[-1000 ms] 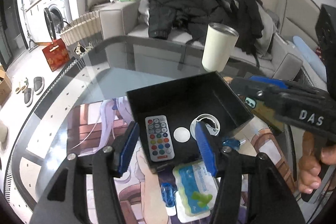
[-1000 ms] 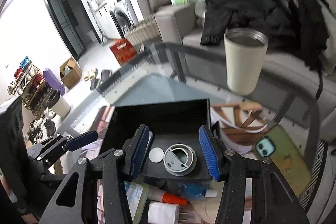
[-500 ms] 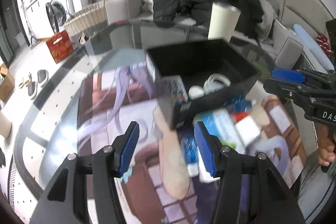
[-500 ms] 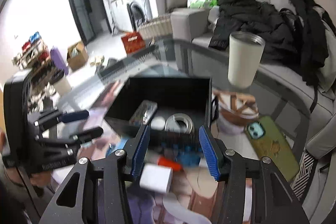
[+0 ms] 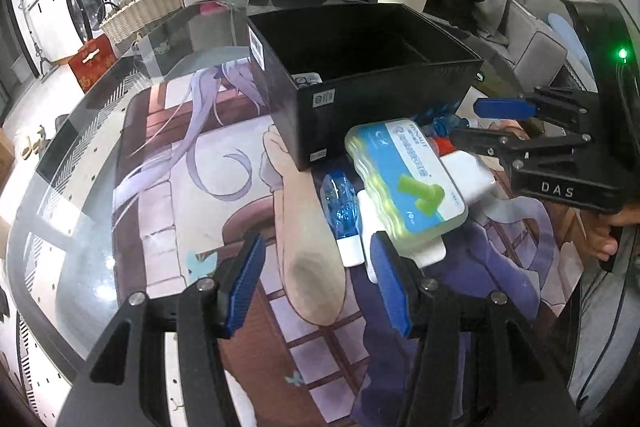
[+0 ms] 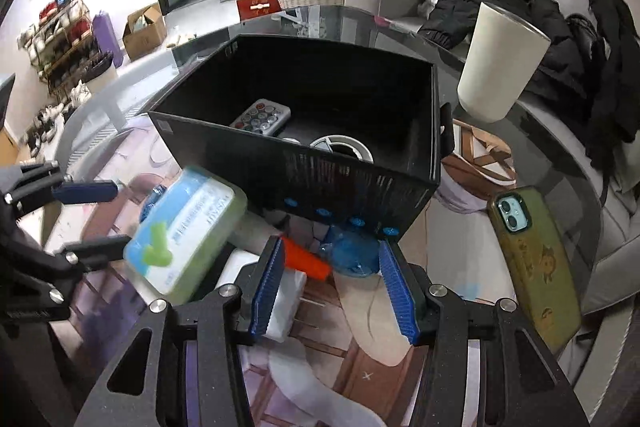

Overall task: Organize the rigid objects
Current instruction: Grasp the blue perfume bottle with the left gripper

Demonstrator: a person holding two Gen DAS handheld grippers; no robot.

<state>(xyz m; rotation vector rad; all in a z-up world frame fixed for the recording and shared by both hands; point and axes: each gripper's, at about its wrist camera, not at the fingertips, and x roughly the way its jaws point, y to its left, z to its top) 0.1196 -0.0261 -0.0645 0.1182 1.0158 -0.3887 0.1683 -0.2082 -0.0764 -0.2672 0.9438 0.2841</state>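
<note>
Your left gripper (image 5: 316,285) hangs low over the table, jaws spread wide with nothing between the blue pads (image 5: 244,283). Your right gripper (image 6: 334,285) sits the same way, jaws apart and empty, angled toward the left one. Your right hand (image 5: 608,235) wraps its handle, fingers curled underneath

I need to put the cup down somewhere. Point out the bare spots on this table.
Free: the printed mat left of the black box, and the glass between the box and the phone. Crowded: the box's near side, where the green packet, blue bottle and white block pile up.
</note>
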